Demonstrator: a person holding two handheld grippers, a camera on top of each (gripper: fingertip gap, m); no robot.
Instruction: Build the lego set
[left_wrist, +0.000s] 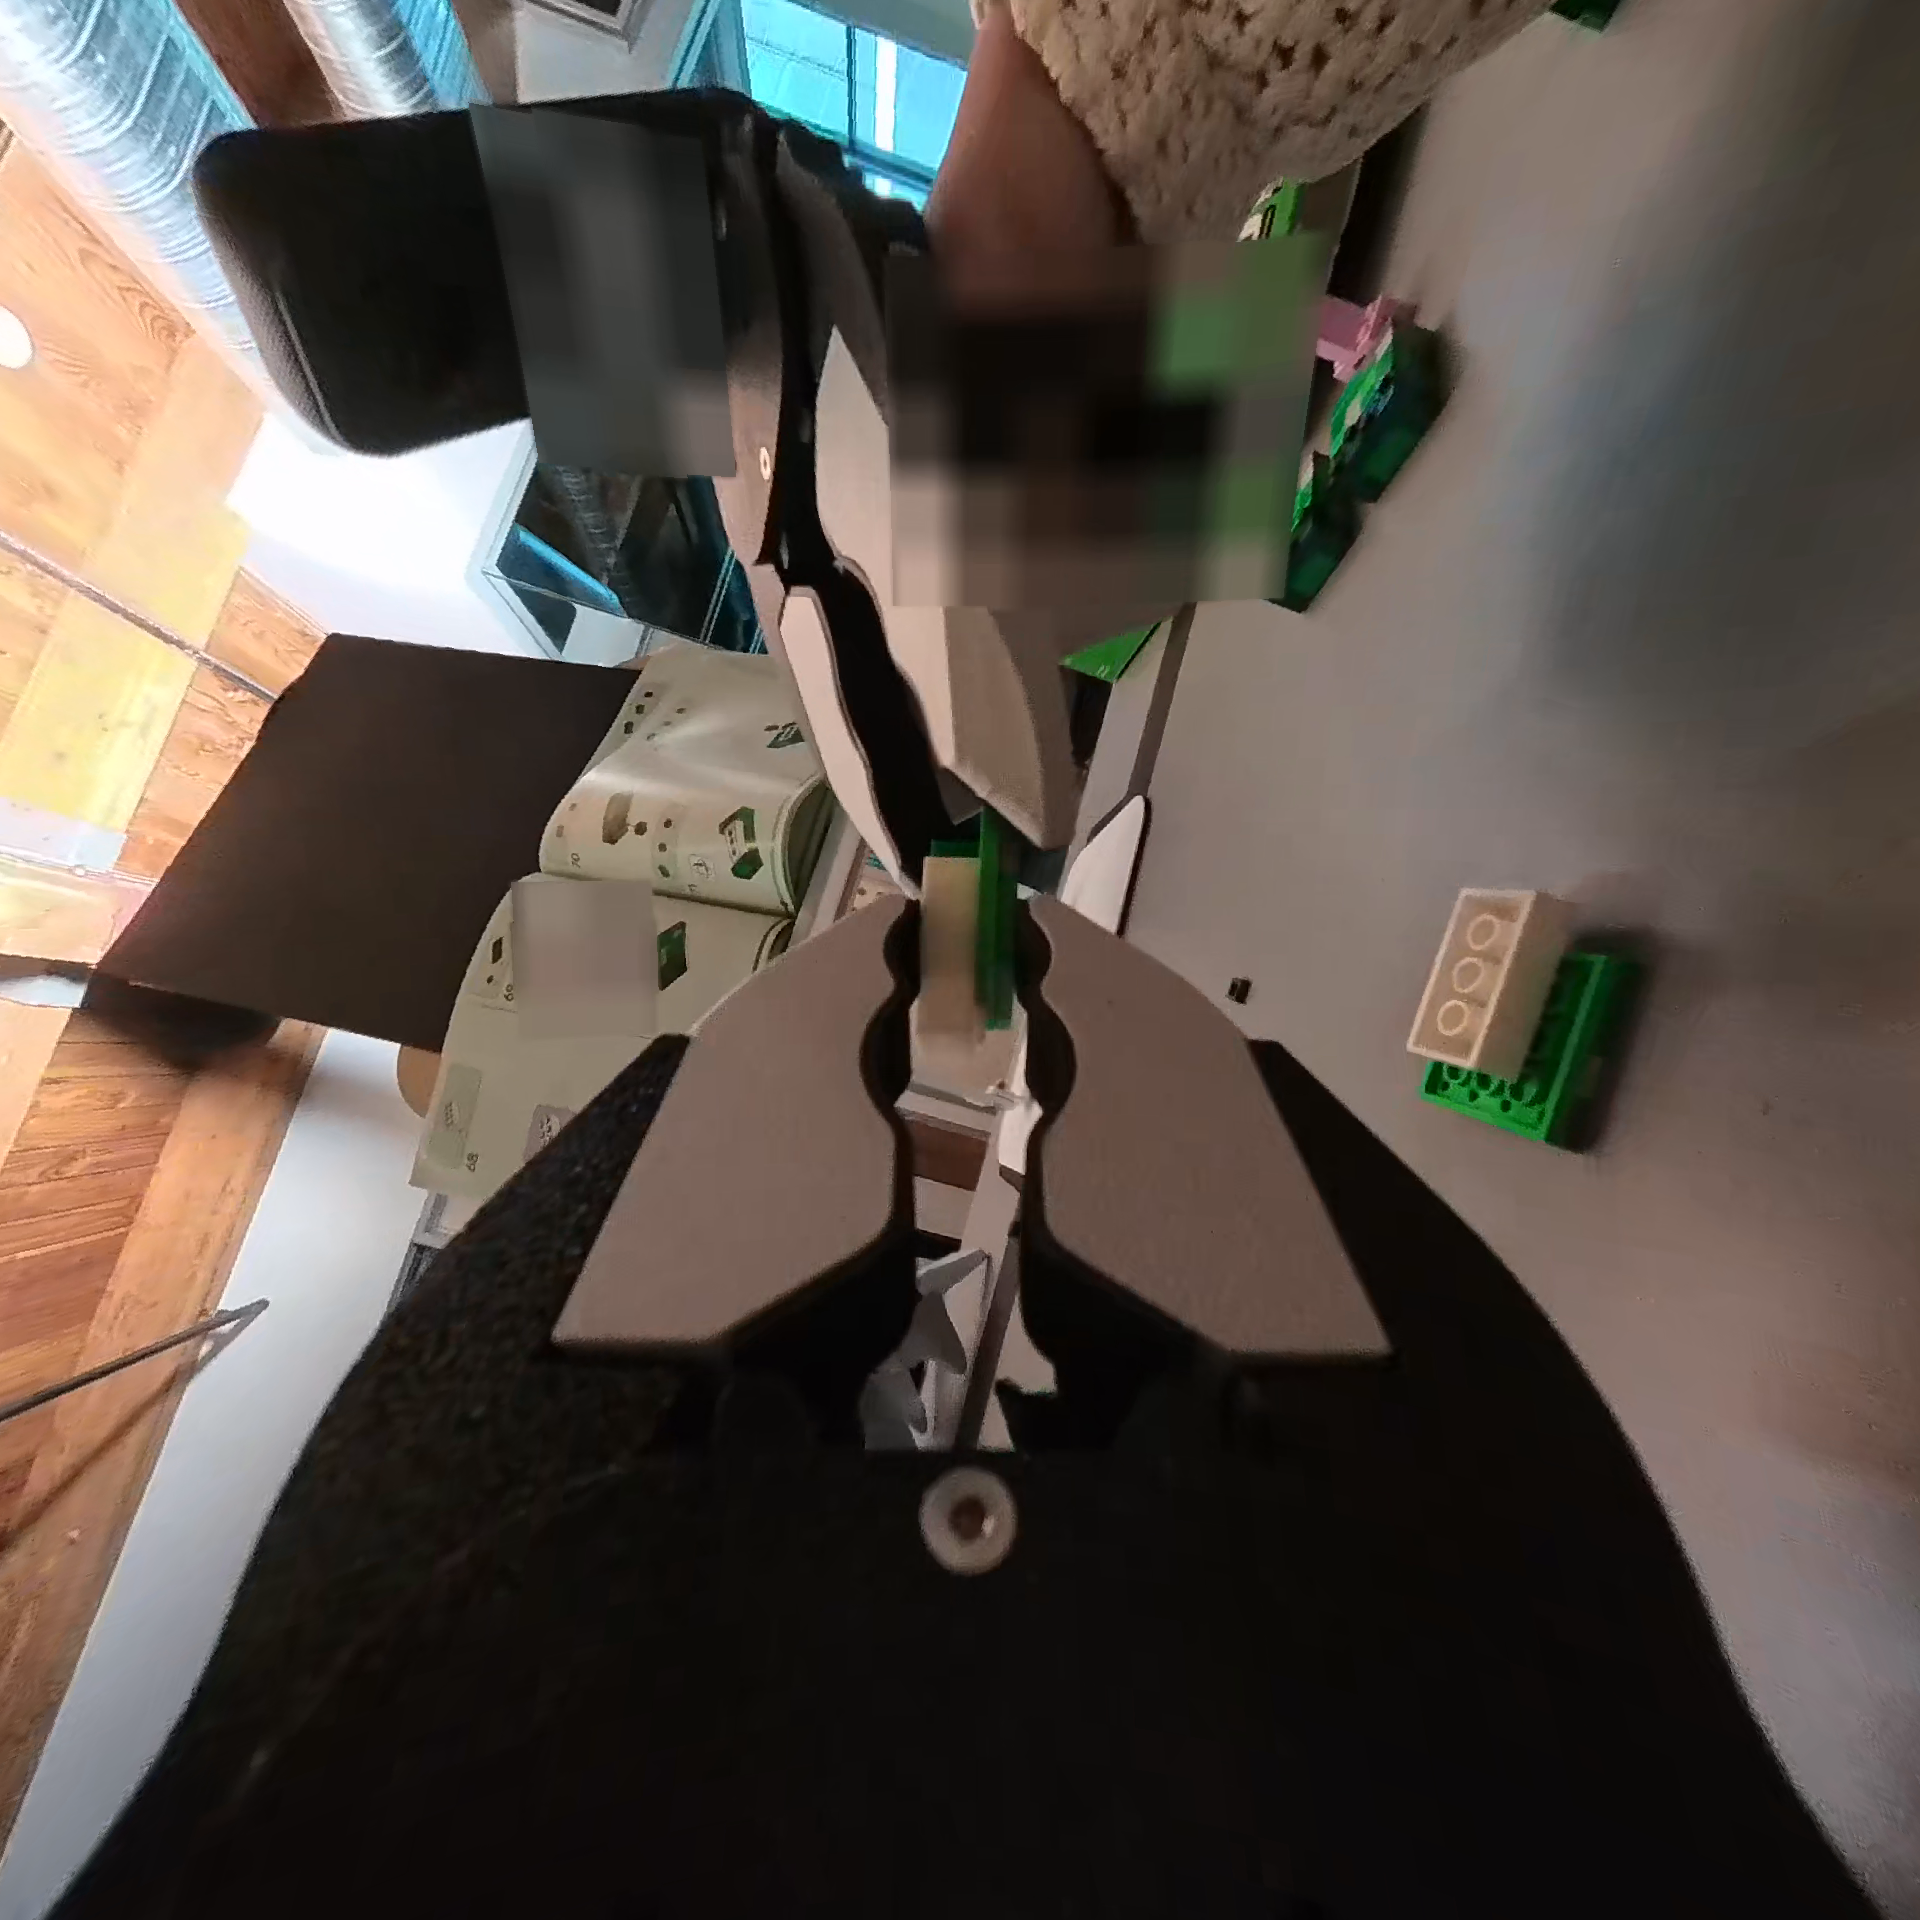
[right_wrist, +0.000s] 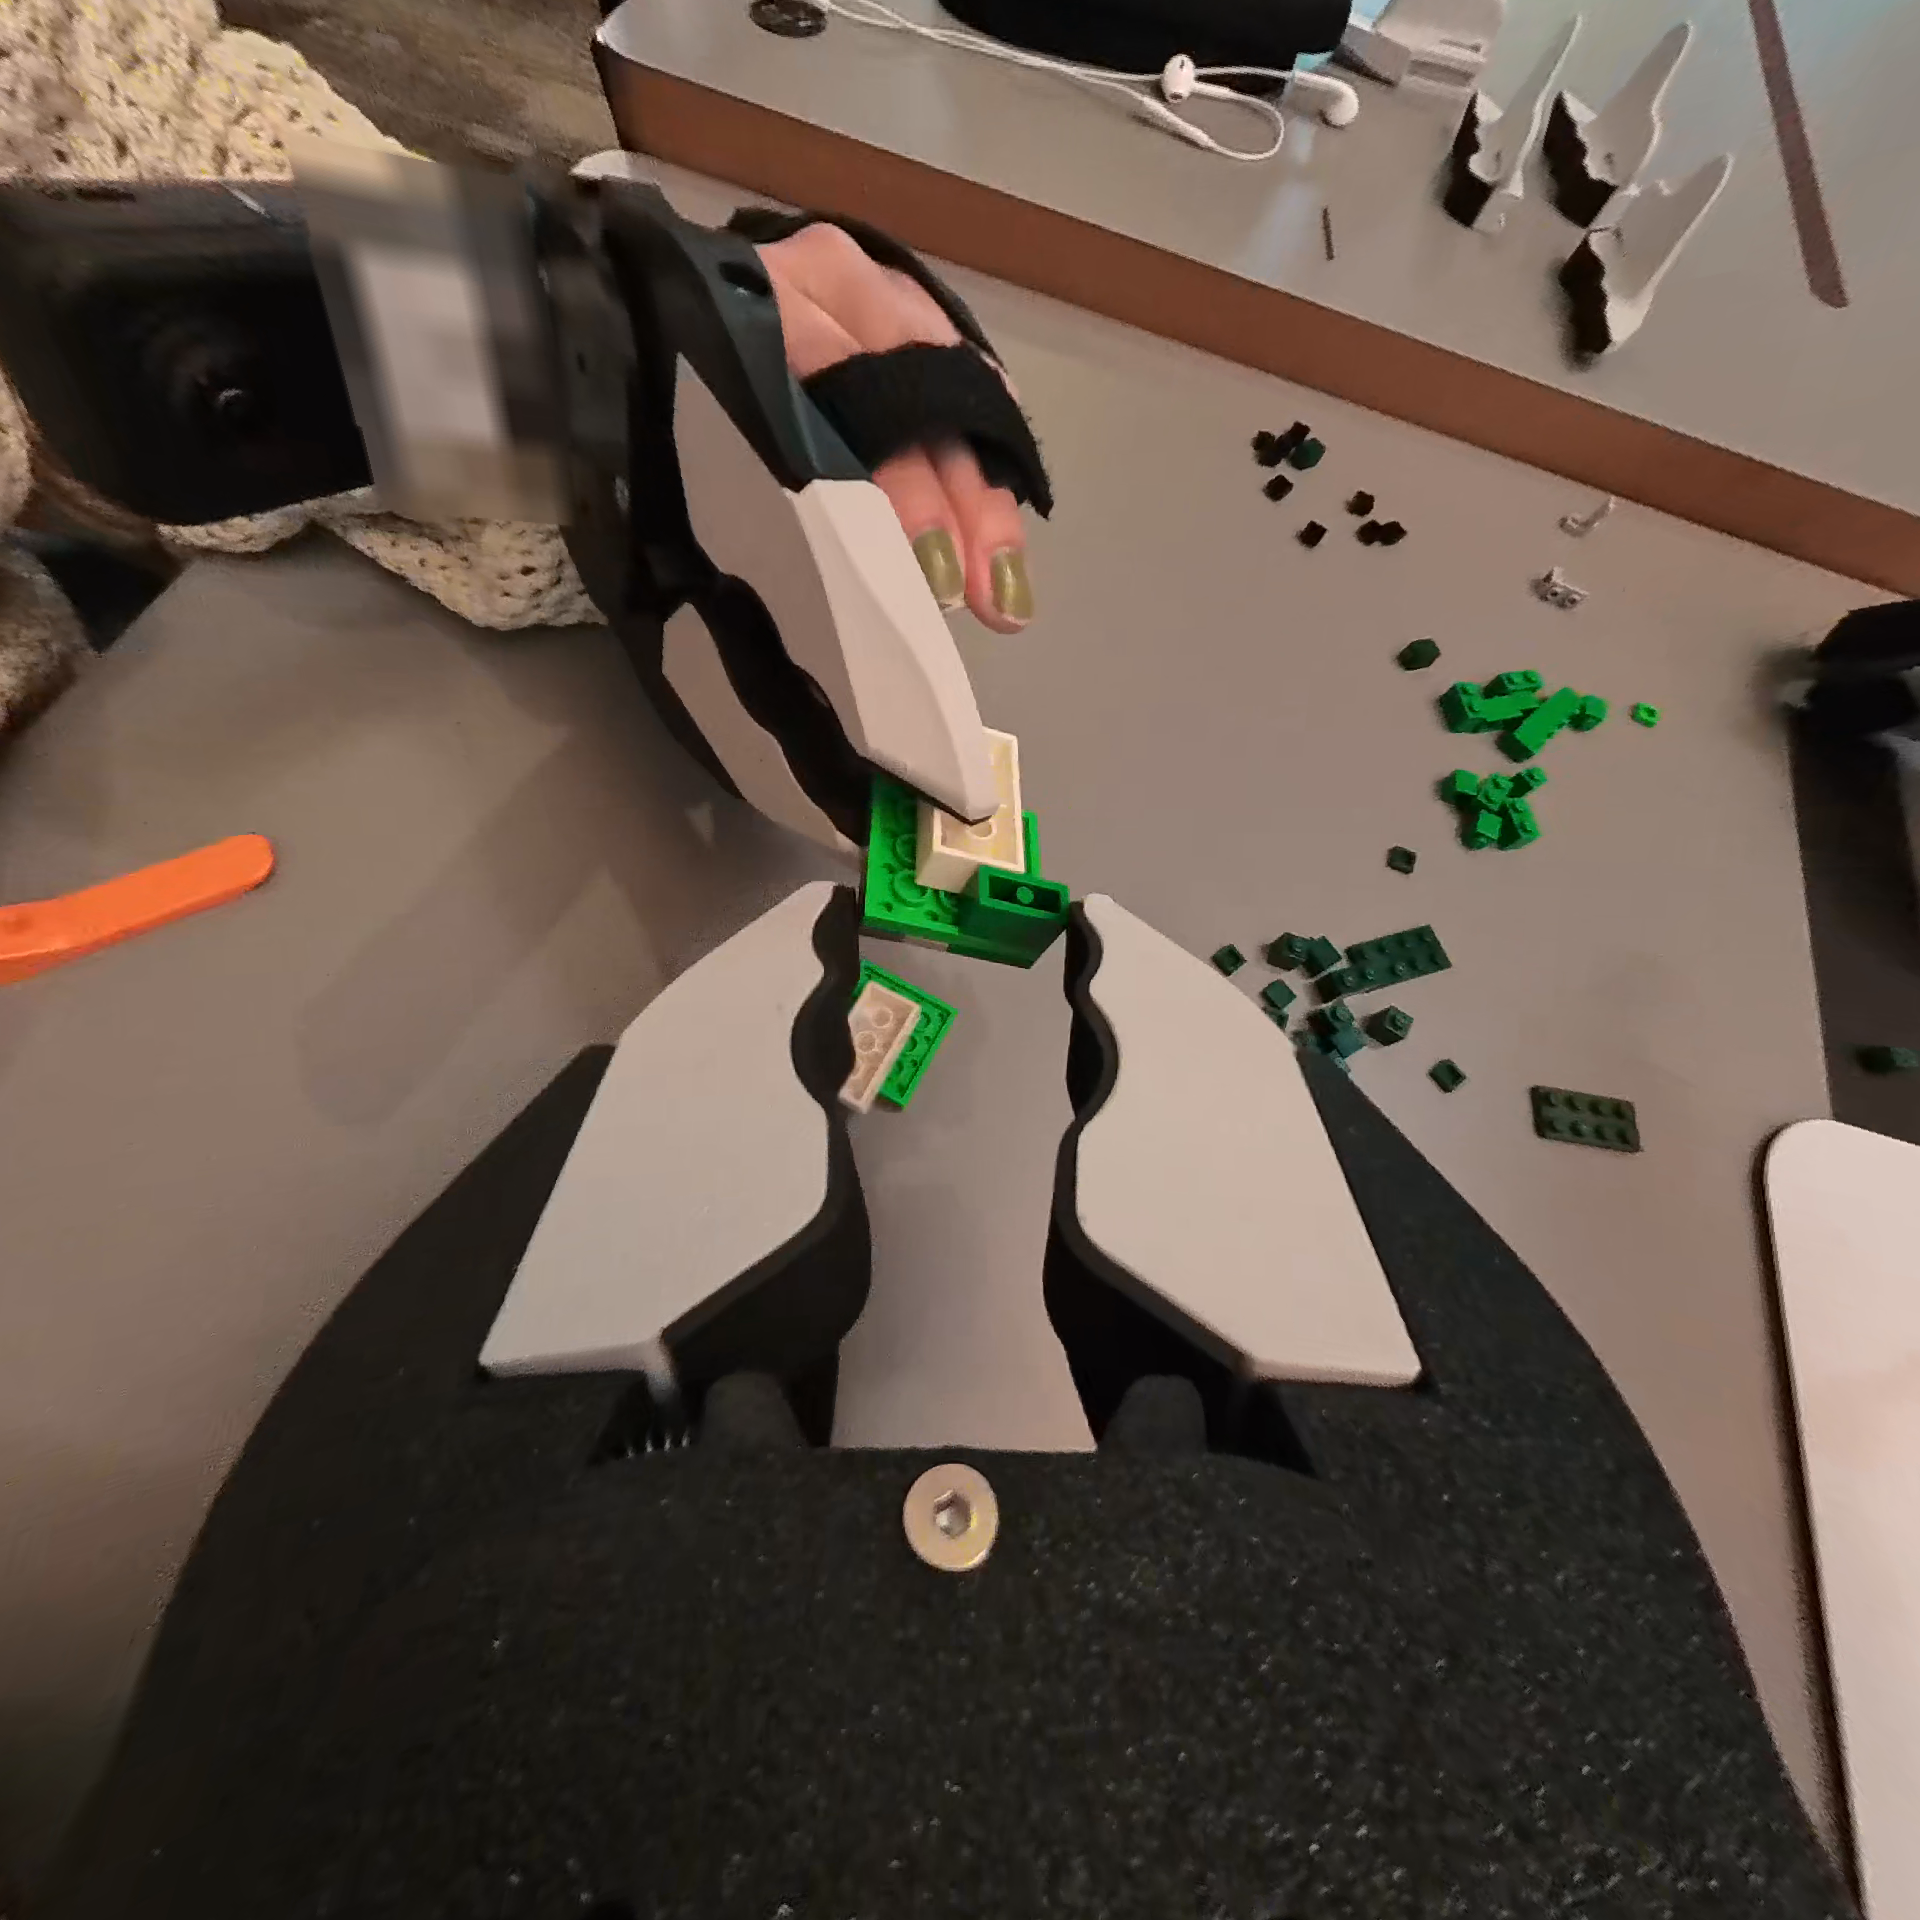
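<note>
Green plate with a cream brick (right_wrist: 971, 831) sits clamped in the left gripper (left_wrist: 971, 961); the right gripper (right_wrist: 954, 920) gapes just beside it, holding nothing. Only the left view shows the instruction booklet (left_wrist: 665, 821); only the right shows loose green bricks (right_wrist: 1507, 727)

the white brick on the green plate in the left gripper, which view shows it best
The right wrist view: the white brick faces the camera on the green plate, nipped by the left gripper. The left wrist view shows it edge-on, mostly hidden between the gripper's fingers.
</note>
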